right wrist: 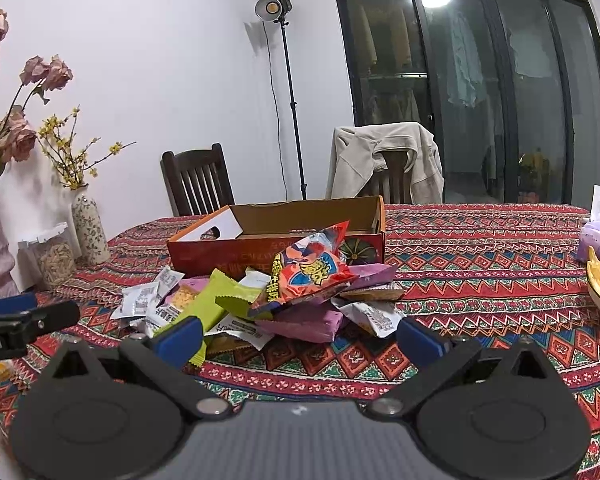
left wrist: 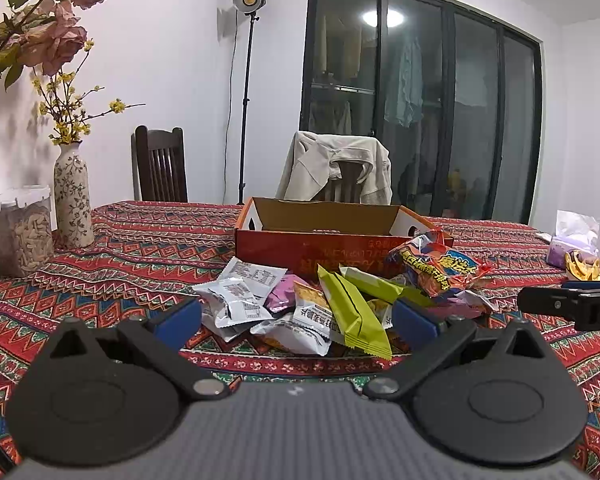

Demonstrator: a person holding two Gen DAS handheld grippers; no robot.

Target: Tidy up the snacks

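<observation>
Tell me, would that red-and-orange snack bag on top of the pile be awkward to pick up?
Probably light: the red-and-orange snack bag looks puffed, perched on the flat packets without flattening them. Its glossy, crinkled film may slip or buckle between the fingers. Lifting it might also shift the loosely stacked packets underneath, which overlap at odd angles before the cardboard box.

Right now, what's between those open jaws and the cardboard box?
The snack pile lies there on the tablecloth, its red chip bag leaning against the box. Both wrist views show it.
</observation>
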